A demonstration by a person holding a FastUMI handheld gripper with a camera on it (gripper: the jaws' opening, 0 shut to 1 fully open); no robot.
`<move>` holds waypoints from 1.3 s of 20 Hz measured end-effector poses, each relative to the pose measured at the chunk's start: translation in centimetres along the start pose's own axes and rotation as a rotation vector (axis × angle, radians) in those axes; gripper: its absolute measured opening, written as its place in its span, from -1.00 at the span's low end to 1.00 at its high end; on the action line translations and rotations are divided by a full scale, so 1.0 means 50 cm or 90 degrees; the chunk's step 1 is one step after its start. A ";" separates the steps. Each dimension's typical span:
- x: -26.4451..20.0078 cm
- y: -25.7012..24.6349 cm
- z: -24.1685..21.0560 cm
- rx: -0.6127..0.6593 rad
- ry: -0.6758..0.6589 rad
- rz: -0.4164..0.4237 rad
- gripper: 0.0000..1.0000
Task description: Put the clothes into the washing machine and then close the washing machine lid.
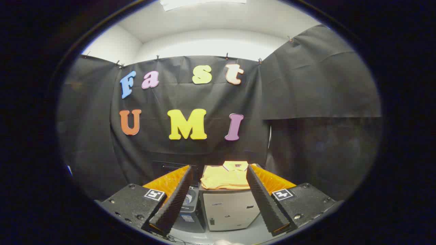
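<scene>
Hand-held gripper [219,200]: spread wide, nothing pinched, ribbed wedge-shaped fingers [172,204] | folded yellow shirt [226,177]: soft cloth, flat rectangle, collar pointing away toward booth wall, lying on a pale boxy cabinet [230,211], ahead between the fingers | washing machine [190,209]: dark, glossy, just left of cabinet, partly hidden behind left finger.

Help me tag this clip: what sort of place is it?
Probably a staged recording booth, not a real laundry room: black cloth walls, a folded yellow shirt on a pale cabinet, beside a small washing machine. The gripper is open.
</scene>
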State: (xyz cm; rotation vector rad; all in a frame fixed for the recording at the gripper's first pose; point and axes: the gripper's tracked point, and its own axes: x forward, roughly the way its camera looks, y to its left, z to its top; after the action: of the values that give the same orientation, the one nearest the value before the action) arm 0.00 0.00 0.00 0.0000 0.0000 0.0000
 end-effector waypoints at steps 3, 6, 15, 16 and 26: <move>-0.007 0.010 0.002 0.004 0.008 0.003 0.99; -0.008 0.012 0.003 0.003 0.012 0.002 0.99; -0.015 0.014 0.010 0.006 0.021 -0.005 0.99; -0.016 0.014 0.014 0.005 0.018 -0.007 0.99; -0.032 0.021 0.046 -0.006 0.004 -0.007 0.99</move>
State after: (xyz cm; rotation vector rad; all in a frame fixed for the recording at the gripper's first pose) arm -1.58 1.03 2.30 -0.0095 0.0064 -0.0112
